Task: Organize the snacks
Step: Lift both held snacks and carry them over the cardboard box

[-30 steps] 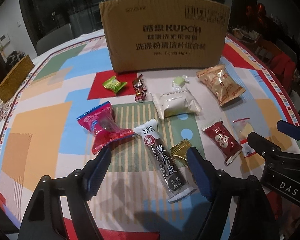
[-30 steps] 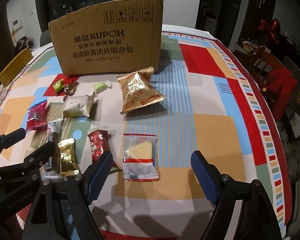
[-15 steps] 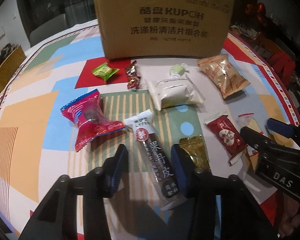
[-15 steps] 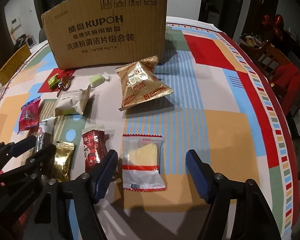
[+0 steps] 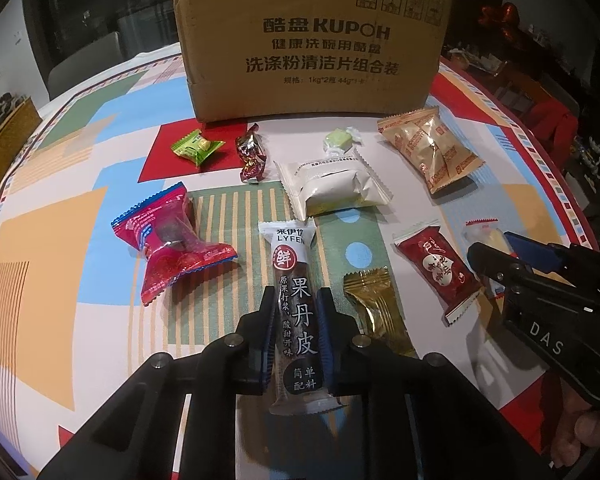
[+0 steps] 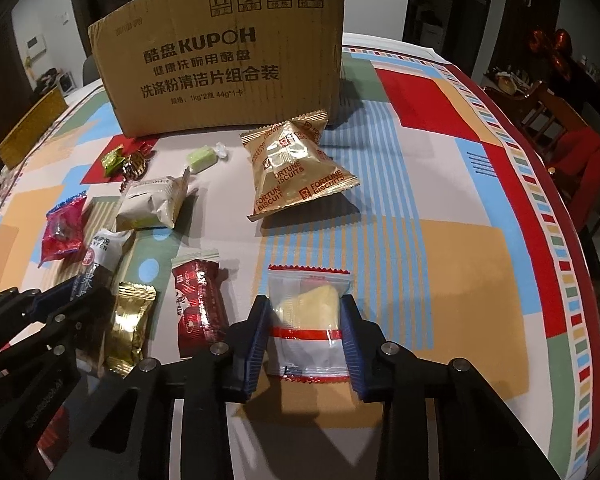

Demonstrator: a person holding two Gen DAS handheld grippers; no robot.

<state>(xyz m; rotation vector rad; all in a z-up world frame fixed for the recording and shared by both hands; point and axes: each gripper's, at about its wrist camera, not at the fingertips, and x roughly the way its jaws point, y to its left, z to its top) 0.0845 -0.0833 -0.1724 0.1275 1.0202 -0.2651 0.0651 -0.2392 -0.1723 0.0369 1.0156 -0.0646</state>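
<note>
Fingers of the left gripper (image 5: 296, 336) are pinched on the lower half of the long dark LYFEN fruit-leather stick (image 5: 294, 280), which lies flat on the surface (image 5: 60, 240) well in front of the KUPOH cardboard box (image 5: 312, 40). The right gripper (image 6: 306, 332) has its fingers against both side edges of the clear sachet with the pale yellow piece (image 6: 308, 320), also in front of the box but off toward its right end. Both packets look to be resting on the patterned cloth, not lifted.

Between the two held packets and the box lie the other snacks: a gold-wrapped candy (image 5: 376, 312) and a dark red packet (image 5: 436, 268) just in front of the white pillow pack (image 5: 332, 184), a pink packet (image 5: 168, 240) to the box's front left, a FORTUNE BISCUITS bag (image 6: 296, 168), a green candy (image 5: 196, 146), a foil sweet (image 5: 252, 156) and a pale green sweet (image 5: 340, 138) close to the box's front wall.

My reading is that this is the grasp step. Next, both packets need lifting clear of their neighbours and carrying up over the box's tall front wall; the thin sachet may slip or crumple.
</note>
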